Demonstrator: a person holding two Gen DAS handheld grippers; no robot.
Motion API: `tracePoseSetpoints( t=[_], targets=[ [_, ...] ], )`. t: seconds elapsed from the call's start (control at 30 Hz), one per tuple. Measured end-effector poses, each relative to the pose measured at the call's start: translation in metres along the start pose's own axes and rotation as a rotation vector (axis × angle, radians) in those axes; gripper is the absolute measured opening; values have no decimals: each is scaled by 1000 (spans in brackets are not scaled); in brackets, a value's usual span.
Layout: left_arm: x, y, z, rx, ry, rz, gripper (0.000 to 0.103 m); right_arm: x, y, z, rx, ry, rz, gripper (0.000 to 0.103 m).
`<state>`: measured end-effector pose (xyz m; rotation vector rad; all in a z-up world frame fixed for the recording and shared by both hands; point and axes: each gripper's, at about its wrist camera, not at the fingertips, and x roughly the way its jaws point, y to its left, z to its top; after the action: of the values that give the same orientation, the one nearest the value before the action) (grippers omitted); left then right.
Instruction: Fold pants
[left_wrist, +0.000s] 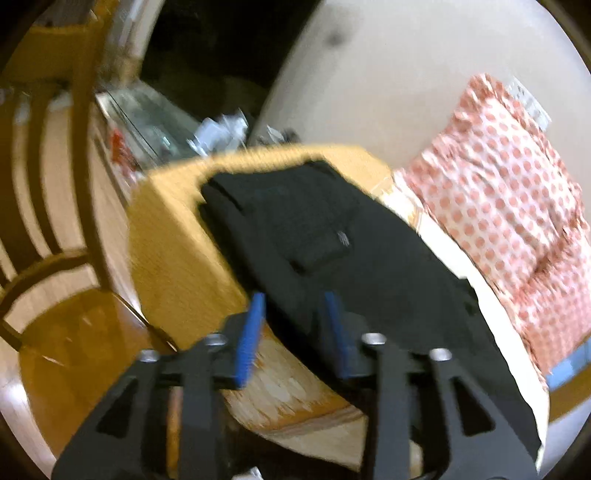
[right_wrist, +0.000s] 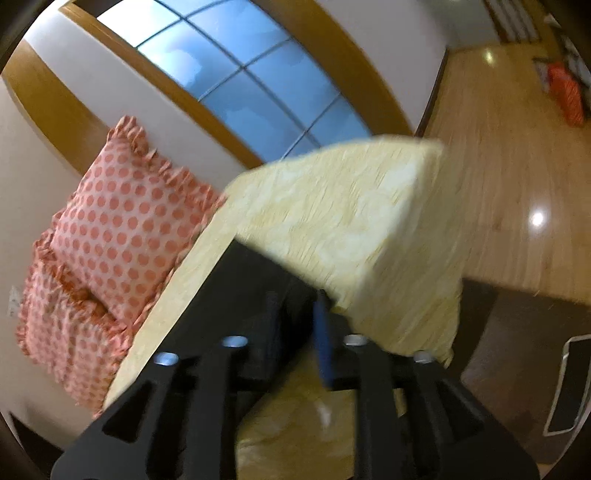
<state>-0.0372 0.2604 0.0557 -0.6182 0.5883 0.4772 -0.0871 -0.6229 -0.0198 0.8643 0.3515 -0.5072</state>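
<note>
My left gripper (left_wrist: 293, 332) hangs over the near edge of the black pants (left_wrist: 332, 243), its two blue-padded fingers (left_wrist: 251, 336) spread apart with open space between them; the right-hand pad seems to lie against the cloth, but blur keeps me from saying whether it truly touches. Nothing is pinched between the pads. To the left of the gripper stands a wooden chair (left_wrist: 62, 221) on the glossy floor. The pants lie on the yellow bedspread (left_wrist: 177, 236), already doubled up, with a patch pocket facing up. Their long axis runs diagonally in my left view, from the far end at upper left toward the near end at lower right, where the fabric reaches the bed's edge. Right of the pants, a polka-dot pillow (left_wrist: 517, 206) leans against the pale wall.

In my right view the polka-dot pillows (right_wrist: 122, 236) sit at the left, the window (right_wrist: 251, 85) above them, and the bedspread (right_wrist: 332, 206) fills the middle. My right gripper (right_wrist: 297, 332) has its fingers set around dark pants cloth (right_wrist: 251, 280), a fold running between the pads; the left pad is lost in the dark fabric, so I cannot tell whether the jaws are clamped. A wooden floor (right_wrist: 509, 177) lies at right
</note>
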Motion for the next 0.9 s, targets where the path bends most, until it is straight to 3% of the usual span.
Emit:
tracePoseSetpoints(
  t=[0.17, 0.27, 0.4, 0.5, 0.7, 0.8, 0.9],
  targets=[
    [-12, -21, 3, 63, -50, -22, 54, 8, -2, 8, -30, -11, -7, 64],
    [-6, -49, -6, 138, -21, -81, 55, 18, 0, 1, -51, 3, -14, 57],
    [6, -83, -23, 240, 14, -140, 63, 18, 23, -21, -206, 16, 5, 53],
    [17, -103, -35, 303, 43, -160, 64, 15, 36, -36, -281, 22, 35, 53],
    [38, -120, -54, 350, 126, -208, 69, 13, 29, -50, -176, 117, 295, 47],
    [44, -121, -61, 359, 140, -207, 74, 14, 29, -52, -173, 93, 285, 42],
    [43, -123, -66, 385, 130, -215, 82, 20, 22, -42, -69, 71, 263, 39]
  ],
)
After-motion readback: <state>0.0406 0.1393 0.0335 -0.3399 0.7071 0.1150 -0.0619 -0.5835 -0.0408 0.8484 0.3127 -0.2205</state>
